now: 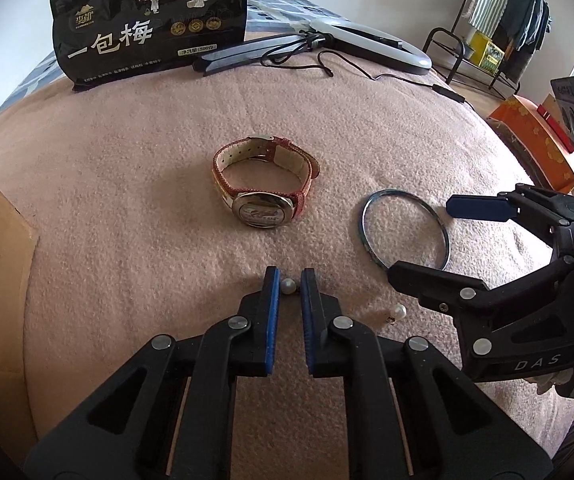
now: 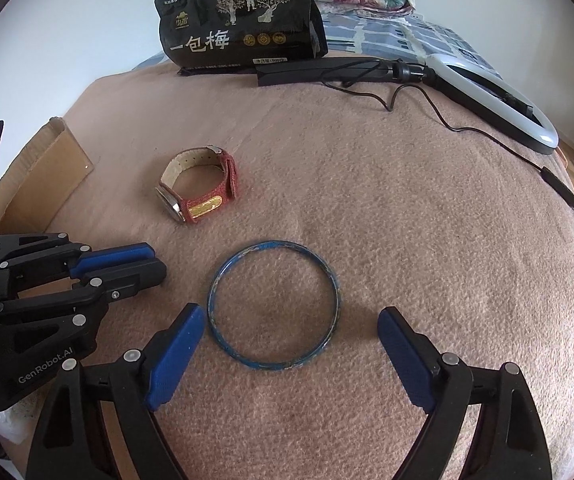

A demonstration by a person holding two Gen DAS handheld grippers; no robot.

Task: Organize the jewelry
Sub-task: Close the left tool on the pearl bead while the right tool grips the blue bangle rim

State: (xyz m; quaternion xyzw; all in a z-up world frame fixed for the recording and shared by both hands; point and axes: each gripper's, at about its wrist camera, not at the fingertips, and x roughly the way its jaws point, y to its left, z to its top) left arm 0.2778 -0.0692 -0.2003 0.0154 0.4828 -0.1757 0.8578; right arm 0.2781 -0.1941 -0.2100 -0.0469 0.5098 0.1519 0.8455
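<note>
Watch (image 1: 265,184) rests on its strap edge, dial facing left gripper (image 1: 290,284).

The black snack bag (image 1: 149,24) standing at the far edge of the pink blanket carries large white characters "一包梅" across its front, with a small pale label beneath reading roughly "净含量:500克"; the finer white print along its top and bottom is too small to read. The body of the right gripper (image 1: 417,240) is marked "DAS" in the left wrist view; the body of the left gripper (image 2: 153,262) is marked "GenRobot.AI" in the right wrist view.
</note>
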